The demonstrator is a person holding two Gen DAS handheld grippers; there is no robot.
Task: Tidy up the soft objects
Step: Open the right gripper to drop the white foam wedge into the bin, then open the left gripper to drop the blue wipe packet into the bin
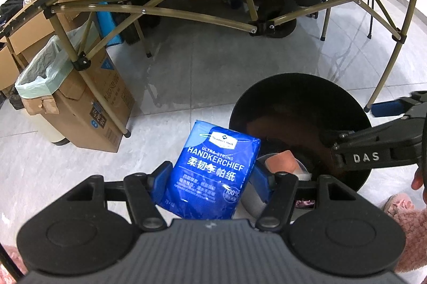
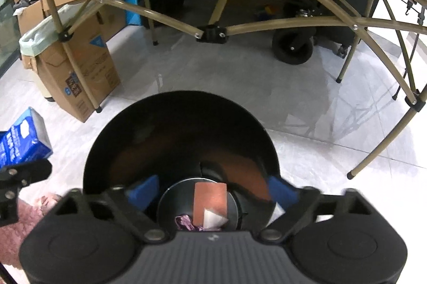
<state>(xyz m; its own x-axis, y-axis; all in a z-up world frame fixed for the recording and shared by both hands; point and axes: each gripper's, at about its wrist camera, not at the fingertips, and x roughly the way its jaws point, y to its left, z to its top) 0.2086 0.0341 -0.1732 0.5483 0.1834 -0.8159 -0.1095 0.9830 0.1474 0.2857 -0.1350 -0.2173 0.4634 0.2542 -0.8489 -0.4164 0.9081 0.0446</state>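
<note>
Grey glossy floor tiles [image 1: 218, 76], tan folding table frame [image 2: 213, 32], cardboard boxes [image 1: 88, 108]

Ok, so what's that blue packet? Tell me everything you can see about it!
The blue packet is a soft plastic pack of paper handkerchiefs. It has white writing, "ULTRA-STRONG HANDKERCHIEF", with Chinese characters below and a white label near the top. It looks full and sealed. The left gripper is shut on it, its blue fingers pressing its two sides, holding it upright and slightly tilted above the floor, just beside the black bin. It is not in the bin yet.
</note>
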